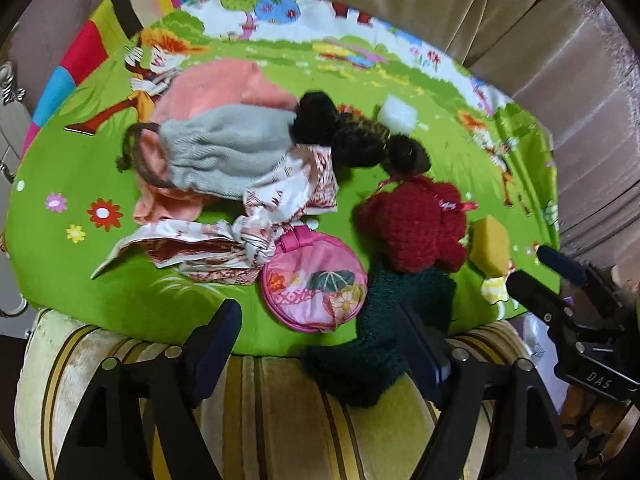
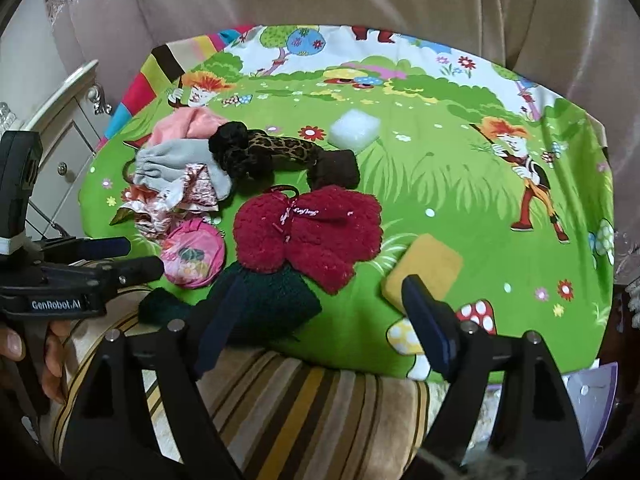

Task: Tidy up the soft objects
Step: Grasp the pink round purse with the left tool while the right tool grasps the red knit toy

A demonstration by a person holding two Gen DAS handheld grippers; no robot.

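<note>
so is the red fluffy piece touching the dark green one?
Touching. The right wrist view shows the red fluffy piece overlapping the dark green one's top edge, no green sheet between.

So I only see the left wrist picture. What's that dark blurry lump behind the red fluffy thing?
Observer: A leopard-print piece with dark fluffy ends; the right wrist view shows it sharp.
Operator: Who's carrying my camera?
Observer: A person's hand holds the left gripper by its handle.
Operator: Anything hidden near the yellow sponge?
Observer: Yes, a red spotted mushroom printed on the green cloth, right beside it.
</note>
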